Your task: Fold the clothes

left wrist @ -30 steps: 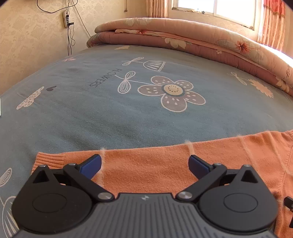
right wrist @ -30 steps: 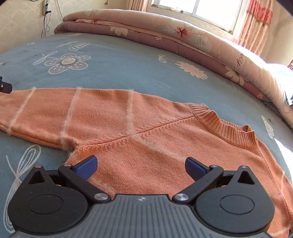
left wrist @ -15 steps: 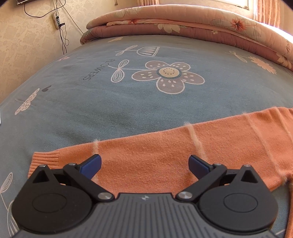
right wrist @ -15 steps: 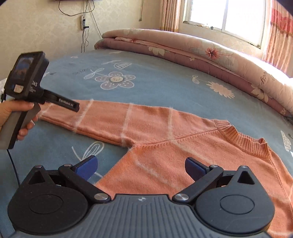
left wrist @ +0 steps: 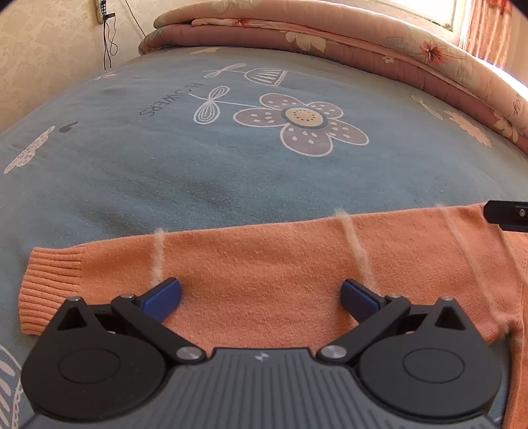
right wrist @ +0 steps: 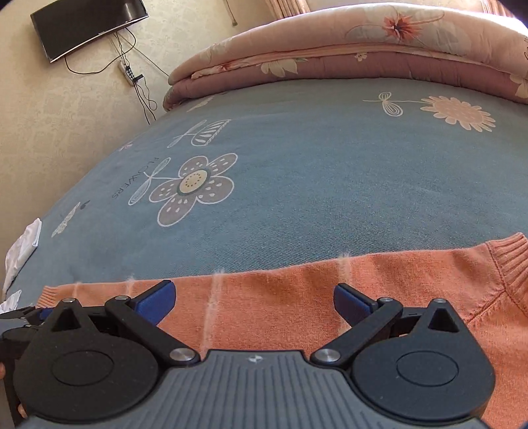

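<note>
Seen first from the left wrist camera, the left gripper [left wrist: 260, 293] hangs low over an orange sweater [left wrist: 264, 274] spread flat on a blue bedsheet [left wrist: 231, 171]. Its blue-tipped jaws are spread wide apart and grip nothing. Between and just ahead of them lies one long sleeve [left wrist: 211, 264], crossed by thin pale fuzzy stripes. The sleeve's ribbed cuff [left wrist: 46, 290] ends ahead and to the left of the left finger. Farther ahead, the sheet shows a large printed flower [left wrist: 303, 122], and a folded pink quilt [left wrist: 330, 36] lies along the far edge. A dark piece of the other tool pokes in at the right edge.

Next, from the right wrist camera, the right gripper [right wrist: 254, 300] is likewise released, jaws wide, holding nothing. The same sleeve [right wrist: 264, 297] runs across under and between its fingers. The ribbed collar [right wrist: 508, 264] sits ahead to the right. A dark television [right wrist: 89, 26] hangs on the wall far ahead to the left, and white cloth [right wrist: 23, 247] lies at the sheet's left edge.
</note>
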